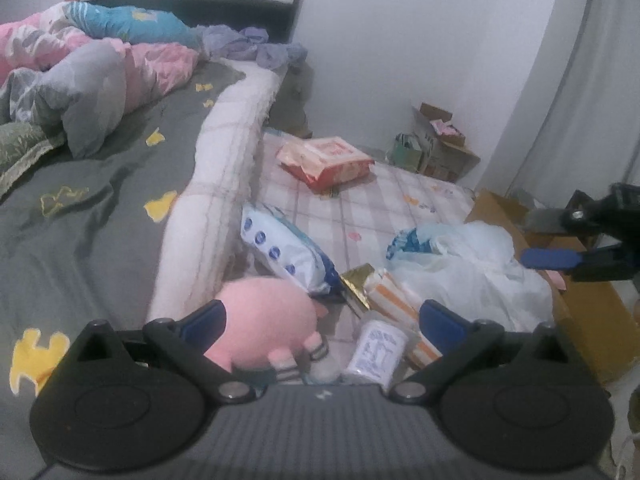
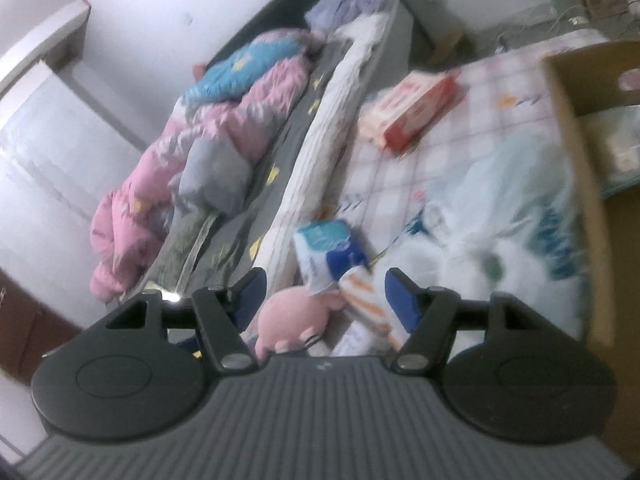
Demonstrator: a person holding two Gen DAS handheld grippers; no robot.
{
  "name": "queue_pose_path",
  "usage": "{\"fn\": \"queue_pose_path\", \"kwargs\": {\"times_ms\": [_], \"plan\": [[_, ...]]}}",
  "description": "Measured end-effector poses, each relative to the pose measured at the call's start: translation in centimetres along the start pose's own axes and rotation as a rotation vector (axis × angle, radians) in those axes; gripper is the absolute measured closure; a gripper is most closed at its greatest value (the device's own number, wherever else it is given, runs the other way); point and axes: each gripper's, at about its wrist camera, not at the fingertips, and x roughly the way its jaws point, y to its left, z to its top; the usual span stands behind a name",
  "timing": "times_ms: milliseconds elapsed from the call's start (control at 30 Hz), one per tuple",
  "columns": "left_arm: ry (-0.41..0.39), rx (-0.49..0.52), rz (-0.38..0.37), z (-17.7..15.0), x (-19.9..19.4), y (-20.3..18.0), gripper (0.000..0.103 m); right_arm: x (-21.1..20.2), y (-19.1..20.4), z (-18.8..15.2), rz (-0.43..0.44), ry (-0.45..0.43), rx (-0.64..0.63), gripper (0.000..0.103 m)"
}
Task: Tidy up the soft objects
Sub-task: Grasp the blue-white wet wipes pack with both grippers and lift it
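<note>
Each hand-held gripper, the left [image 1: 320, 316] and the right [image 2: 325, 294], has a ribbed grey body, black disc-shaped housings, silver pivot screws and blue finger pads.

A bed [image 1: 88, 208] with a dark grey sheet fills the space ahead and left of the left tongs, its dark headboard [image 1: 192, 10] against a plain white wall [image 1: 400, 40]. Just beside the bed lies a low checked mattress [image 1: 360, 200], straight ahead of both tongs. Beyond it, in the far corner, stand cardboard boxes [image 1: 440, 144]. A pale curtain [image 1: 592, 100] hangs far right. From the right wrist, a white window frame [image 2: 44, 36] shows far left. The light is dim and even.
</note>
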Motion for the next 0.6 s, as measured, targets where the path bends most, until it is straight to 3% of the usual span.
{"fn": "queue_pose_path", "kwargs": {"times_ms": [300,467,600], "plan": [[0.045,0.040,0.018,5.0,5.6,0.7,0.001,10.5,3.1,6.5,0.026,0.209,-0.029,0.036],[0.141,0.042,0.053,6.6,10.4,1.0,0.012,19.0,1.2,9.7,-0.009,0.360,0.063,0.036],[0.206,0.014,0.057,7.0,13.2,1.9,0.021,24.4,-0.6,10.0,-0.062,0.458,0.092,0.036]]}}
